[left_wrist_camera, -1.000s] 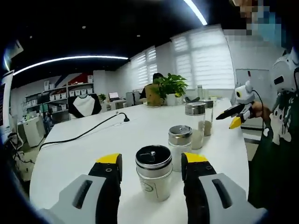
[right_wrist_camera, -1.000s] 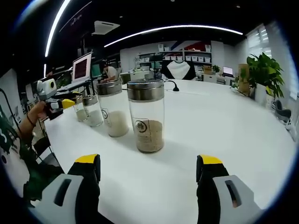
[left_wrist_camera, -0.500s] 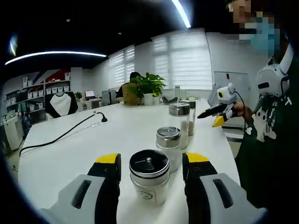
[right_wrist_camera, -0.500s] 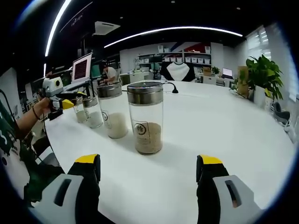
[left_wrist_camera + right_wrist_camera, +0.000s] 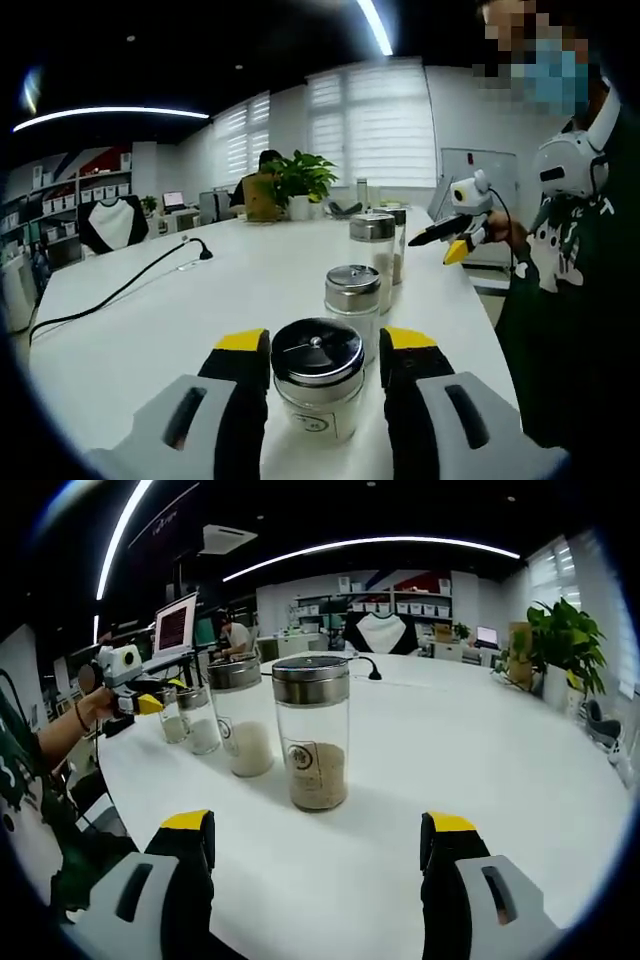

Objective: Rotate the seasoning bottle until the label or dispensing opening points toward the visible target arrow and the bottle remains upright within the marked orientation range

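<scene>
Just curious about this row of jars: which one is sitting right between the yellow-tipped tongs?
The short jar with the flat steel lid and centre knob, at the near end of the row. It stands between the left tongs; the others stand farther back.

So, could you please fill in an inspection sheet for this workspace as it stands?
Surface: white table.
Job's things: four upright bottles in a row; nearest bottle between the left tongs; no arrow seen.
Clutter: nothing seen.
Grippers: left tongs flank the bottle, contact unclear; right tongs open, short of the tall jar.
Cables: black cable across the table.
Surroundings: plant, shelves, blinds, seated person.
</scene>
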### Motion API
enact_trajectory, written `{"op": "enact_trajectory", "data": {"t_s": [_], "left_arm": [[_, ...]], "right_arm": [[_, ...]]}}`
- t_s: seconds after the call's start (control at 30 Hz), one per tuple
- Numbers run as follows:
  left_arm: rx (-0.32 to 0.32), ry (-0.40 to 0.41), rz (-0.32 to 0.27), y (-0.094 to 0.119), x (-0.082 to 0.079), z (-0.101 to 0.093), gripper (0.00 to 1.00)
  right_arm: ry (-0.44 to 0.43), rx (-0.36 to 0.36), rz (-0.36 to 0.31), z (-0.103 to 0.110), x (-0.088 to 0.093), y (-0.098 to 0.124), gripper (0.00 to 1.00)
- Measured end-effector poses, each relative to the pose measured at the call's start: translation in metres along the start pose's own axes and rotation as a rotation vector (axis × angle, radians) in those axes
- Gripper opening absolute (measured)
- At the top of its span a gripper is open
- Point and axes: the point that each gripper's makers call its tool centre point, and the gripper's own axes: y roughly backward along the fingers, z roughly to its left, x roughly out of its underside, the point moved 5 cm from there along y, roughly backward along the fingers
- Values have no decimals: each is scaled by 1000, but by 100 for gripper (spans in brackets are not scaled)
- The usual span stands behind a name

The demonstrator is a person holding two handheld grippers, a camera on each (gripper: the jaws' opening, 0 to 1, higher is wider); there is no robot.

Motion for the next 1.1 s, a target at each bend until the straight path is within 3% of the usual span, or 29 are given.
{"op": "enact_trajectory", "data": {"t_s": [0.07, 0.8, 1.1], "left_arm": [[7, 37, -8, 2, 0, 1, 36], [-6, 28, -11, -1, 0, -1, 36], [-42, 39, -18, -1, 1, -1, 36]], "right_arm": [[-1, 0, 2, 0, 1, 0, 86], [-9, -5, -3, 1, 2, -1, 86], [-8, -4, -1, 0, 2, -1, 86]]}}
